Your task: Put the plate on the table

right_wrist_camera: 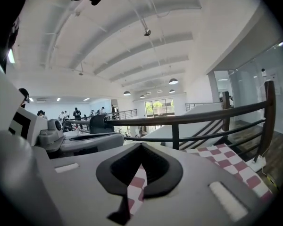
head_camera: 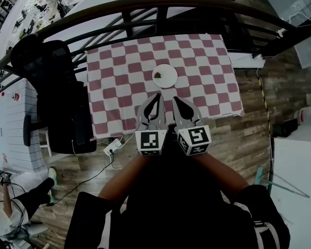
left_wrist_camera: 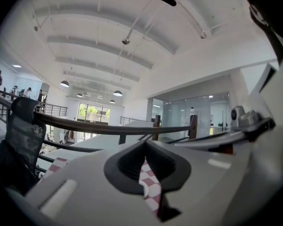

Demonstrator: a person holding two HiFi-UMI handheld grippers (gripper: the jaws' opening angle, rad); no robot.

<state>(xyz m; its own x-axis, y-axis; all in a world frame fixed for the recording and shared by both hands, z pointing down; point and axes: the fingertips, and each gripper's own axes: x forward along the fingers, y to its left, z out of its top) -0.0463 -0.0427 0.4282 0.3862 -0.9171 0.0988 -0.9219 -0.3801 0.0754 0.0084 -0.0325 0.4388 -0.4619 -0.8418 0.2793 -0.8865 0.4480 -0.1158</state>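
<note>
1. Closest to the head camera, the person's left forearm (head_camera: 123, 179) and right forearm (head_camera: 222, 171) reach forward side by side, each hand carrying a gripper.
2. Left gripper (head_camera: 157, 95): its own view shows the two jaws brought together at the tips (left_wrist_camera: 145, 141), with nothing between them. Only the checked cloth shows through the dark oval gap behind the tips.
3. Right gripper (head_camera: 175, 98): its jaws are likewise closed tip to tip (right_wrist_camera: 141, 145) and carry nothing.
4. Both grippers point toward the table (head_camera: 114, 87), which is covered in a red-and-white checked cloth. Their tips hang over its near edge, just apart from each other.
5. Task item: the plate (head_camera: 170, 78), white and round, lies flat on the cloth near the middle of the table. It sits just beyond the gripper tips, and neither gripper touches it.
6. Contents: a small item (head_camera: 158, 75), dark red with a touch of green, rests on the plate's left part. It is too small to identify.
7. Surroundings: a black chair (head_camera: 59, 102) stands at the table's left side and a dark curved railing (head_camera: 145, 7) runs behind the table. A white power strip (head_camera: 112, 148) lies on the wooden floor (head_camera: 238, 139) by the near left corner.
</note>
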